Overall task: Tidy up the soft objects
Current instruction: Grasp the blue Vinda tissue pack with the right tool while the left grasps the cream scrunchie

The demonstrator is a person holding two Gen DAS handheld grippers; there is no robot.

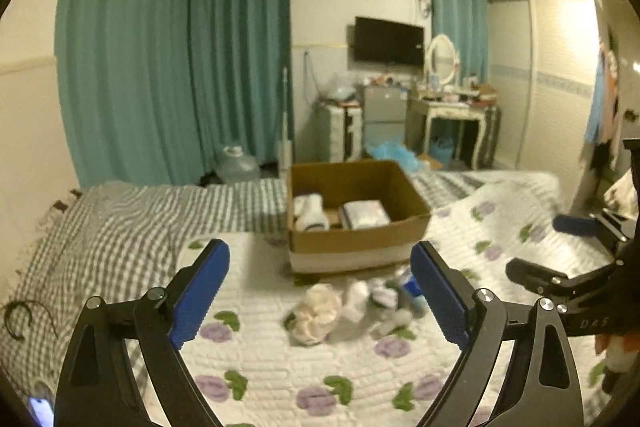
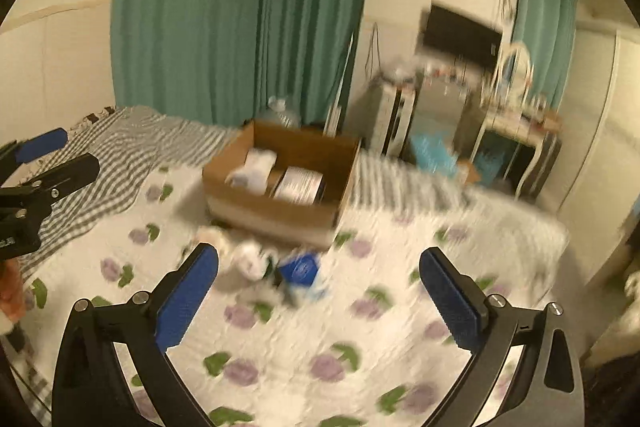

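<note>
An open cardboard box stands on the bed; it holds a white rolled cloth and a flat white pack. In front of it lies a small heap of soft items: a cream bundle, white pieces and a blue pack. My left gripper is open and empty, above the bed just short of the heap. My right gripper is open and empty; the box and the blue pack lie ahead of it. That view is blurred.
The bed has a white flowered quilt and a grey checked sheet. The right gripper's body shows at the right edge of the left wrist view. Teal curtains, a water jug, a small fridge and a dressing table stand beyond the bed.
</note>
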